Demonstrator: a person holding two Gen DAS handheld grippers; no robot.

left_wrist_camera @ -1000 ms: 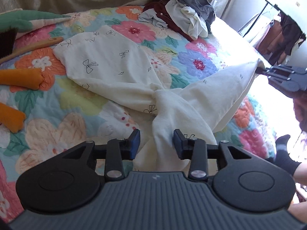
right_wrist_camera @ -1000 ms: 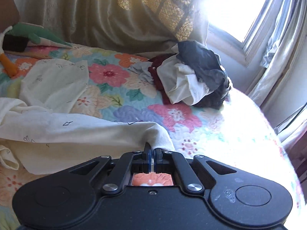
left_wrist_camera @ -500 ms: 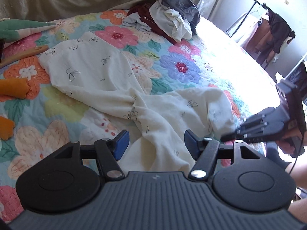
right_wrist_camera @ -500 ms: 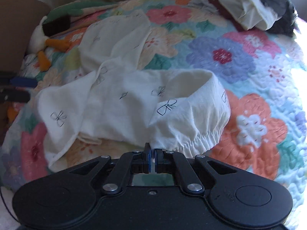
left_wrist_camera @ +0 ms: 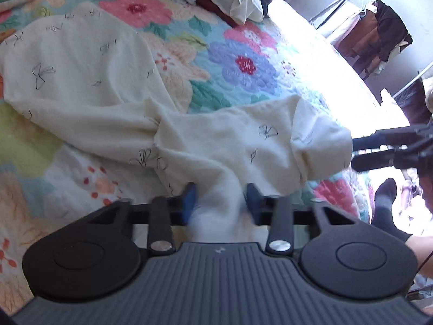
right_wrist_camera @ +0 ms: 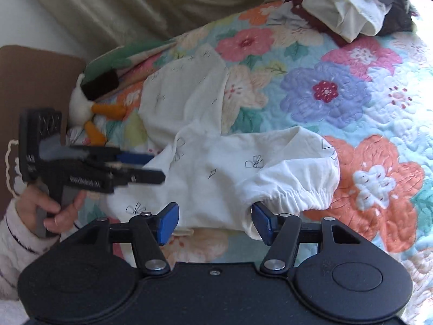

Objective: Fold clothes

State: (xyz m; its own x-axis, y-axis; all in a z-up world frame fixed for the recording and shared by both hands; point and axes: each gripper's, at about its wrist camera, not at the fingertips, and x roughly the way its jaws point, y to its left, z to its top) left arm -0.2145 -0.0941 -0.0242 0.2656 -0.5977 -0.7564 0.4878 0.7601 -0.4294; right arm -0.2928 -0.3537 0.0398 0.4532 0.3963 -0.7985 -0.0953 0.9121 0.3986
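Garment [right_wrist_camera: 216, 168] is now lying bunched on bed [right_wrist_camera: 379, 108], right tongs [right_wrist_camera: 215, 223] having just released waistband, left tongs [left_wrist_camera: 217, 201] spread around fabric.

A cream garment [left_wrist_camera: 189, 124] printed with small bows is spread crumpled across a floral quilt [left_wrist_camera: 243, 65]. A bunched fold is seen between the parted, motion-blurred fingers of the left gripper [left_wrist_camera: 218, 199]. The right gripper [left_wrist_camera: 392, 149] is seen at the right, beside the garment's gathered end.
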